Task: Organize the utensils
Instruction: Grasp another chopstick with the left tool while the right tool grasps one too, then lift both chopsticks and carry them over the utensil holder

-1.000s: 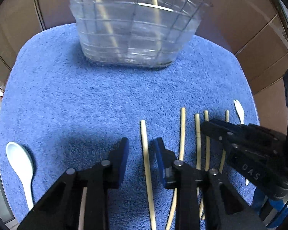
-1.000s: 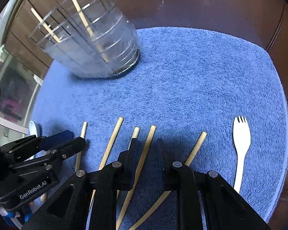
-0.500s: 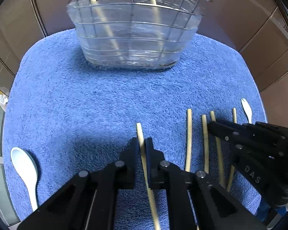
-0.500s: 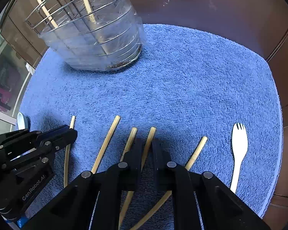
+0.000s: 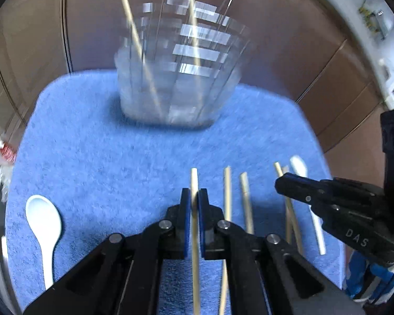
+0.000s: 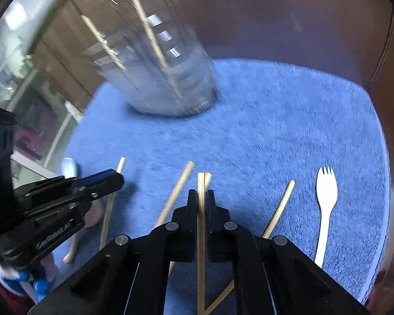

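Note:
My left gripper (image 5: 194,197) is shut on a wooden chopstick (image 5: 194,181) and holds it above the blue towel (image 5: 97,162). My right gripper (image 6: 201,197) is shut on another chopstick (image 6: 201,183), also lifted. Several loose chopsticks (image 5: 245,199) lie on the towel between and below the grippers. The wire utensil basket (image 5: 181,76) stands at the far side of the towel, blurred, with two chopsticks upright in it; it also shows in the right wrist view (image 6: 157,78). A white spoon (image 5: 44,223) lies at the left, a white fork (image 6: 325,202) at the right.
The towel lies on a brown wooden surface (image 5: 341,73). The right gripper's body (image 5: 341,215) shows at the right of the left wrist view, and the left gripper's body (image 6: 52,204) at the left of the right wrist view.
Both grippers closed on a chopstick each and lifted them off the towel. Both views are now blurred and show the basket from a higher, tilted angle.

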